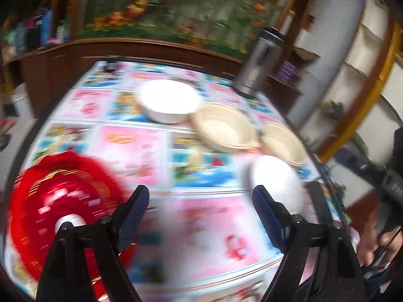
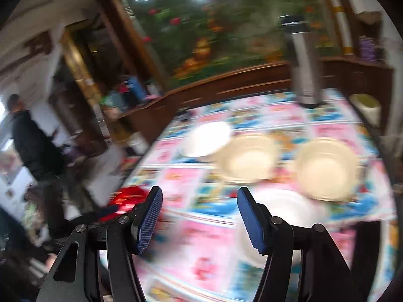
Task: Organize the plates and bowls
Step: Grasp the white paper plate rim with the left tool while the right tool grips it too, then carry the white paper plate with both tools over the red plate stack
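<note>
Motion blur smears both views. Both the left gripper [image 1: 199,196] and the right gripper [image 2: 199,198] gape empty. White bowl [image 1: 169,103] sits at twelve o'clock, cream bowls [image 1: 224,128] at two, red plate [image 1: 63,201] at nine, partly hidden.

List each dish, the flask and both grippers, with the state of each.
Left hand-held gripper: open, empty.
Right hand-held gripper: open, empty.
White bowl: upright, empty.
Two cream bowls: upright, empty, unstacked.
White plate: flat.
Red plate: flat.
Flask: standing, capped.

Floral mural [image 1: 176,7] above dark wooden cabinets [image 1: 63,60]; cartoon-print table [image 1: 141,146].
</note>
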Demonstrator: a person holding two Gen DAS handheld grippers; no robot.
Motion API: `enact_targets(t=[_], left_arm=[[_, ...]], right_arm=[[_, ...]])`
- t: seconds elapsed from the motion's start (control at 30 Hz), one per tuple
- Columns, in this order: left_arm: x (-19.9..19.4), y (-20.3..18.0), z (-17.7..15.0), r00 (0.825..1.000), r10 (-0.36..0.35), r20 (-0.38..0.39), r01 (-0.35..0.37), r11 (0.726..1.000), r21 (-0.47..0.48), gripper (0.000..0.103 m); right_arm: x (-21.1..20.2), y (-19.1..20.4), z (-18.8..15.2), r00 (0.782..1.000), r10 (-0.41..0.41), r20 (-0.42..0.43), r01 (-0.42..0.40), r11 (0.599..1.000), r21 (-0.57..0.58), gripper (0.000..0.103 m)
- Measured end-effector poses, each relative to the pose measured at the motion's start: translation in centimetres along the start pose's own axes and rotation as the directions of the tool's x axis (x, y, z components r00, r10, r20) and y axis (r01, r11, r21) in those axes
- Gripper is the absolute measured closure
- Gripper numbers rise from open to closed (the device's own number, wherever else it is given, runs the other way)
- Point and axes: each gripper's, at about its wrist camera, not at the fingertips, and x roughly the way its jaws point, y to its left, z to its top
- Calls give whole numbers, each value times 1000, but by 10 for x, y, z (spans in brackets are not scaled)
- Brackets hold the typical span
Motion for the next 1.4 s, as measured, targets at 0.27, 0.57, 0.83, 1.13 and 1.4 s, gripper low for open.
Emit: enact_targets(t=[0.27, 0.57, 0.83, 1.13, 1.4], left_arm=[[86, -60, 11, 989, -25, -142, 37, 996, 85, 49], [145, -67, -4, 967, -28, -254, 52, 995, 88, 79], [108, -71, -18, 982, 3, -187, 25, 988, 151, 92], [46, -17, -30, 993, 64, -97, -57, 995, 78, 92], [36, 13, -45, 987, 121, -104, -116, 992, 48, 92]], right_arm=[[8, -68, -34, 992, -92, -89, 105, 983, 151, 68], [45, -102, -50, 975, -112, -193, 152, 966, 210, 72], [55, -94, -61, 978, -50, -203, 94, 972, 214, 91], [62, -35, -64, 972, 94, -214, -66, 989, 134, 91], [77, 1, -67, 955, 136, -263, -119, 990, 79, 91]])
